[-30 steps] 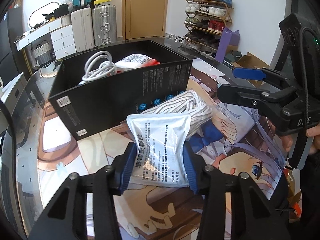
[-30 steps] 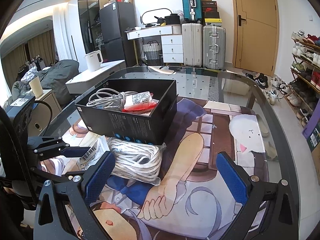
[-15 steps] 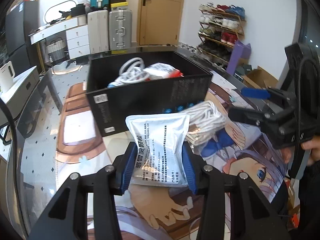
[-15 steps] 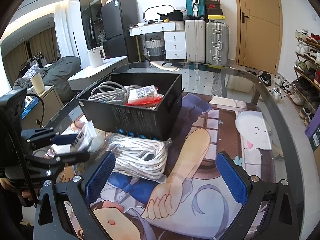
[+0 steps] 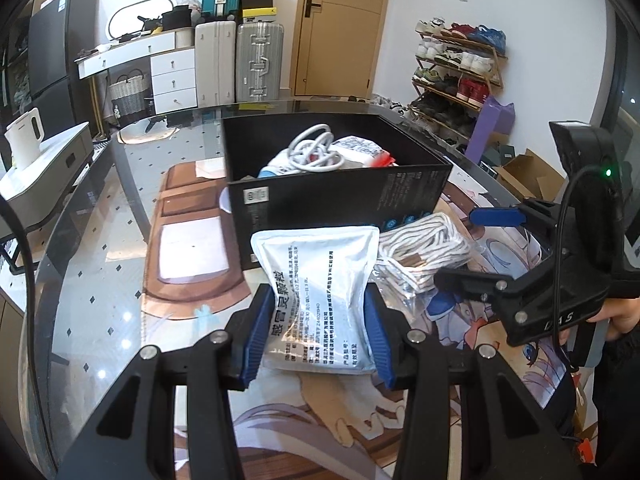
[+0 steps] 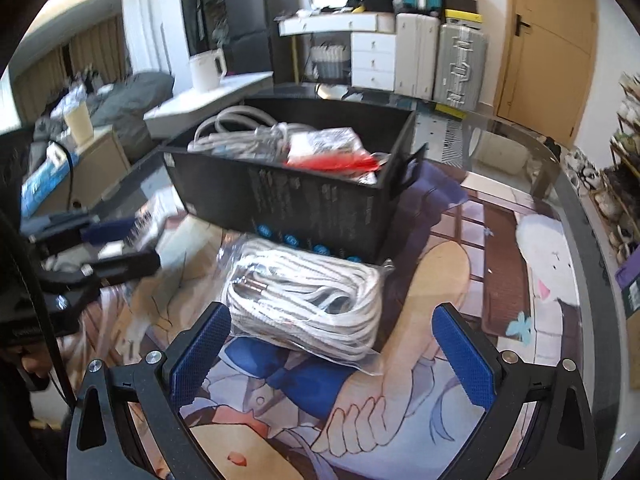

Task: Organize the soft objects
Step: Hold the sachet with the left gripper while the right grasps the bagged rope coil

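Pinching a white pouch (image 5: 320,296), the left hand-held gripper (image 5: 316,336) tilts downward; the right hand-held gripper (image 6: 326,346) is spread over bagged rope (image 6: 304,296).

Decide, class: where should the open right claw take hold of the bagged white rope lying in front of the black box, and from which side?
Probably from above, straddling the middle of the bagged white rope. The bundle lies flat and long beside the black box, so the right claw should close across its narrower width, not on the loose plastic edge.

Suitcases (image 5: 240,64), shoe rack (image 5: 456,68), kettle (image 6: 206,68).
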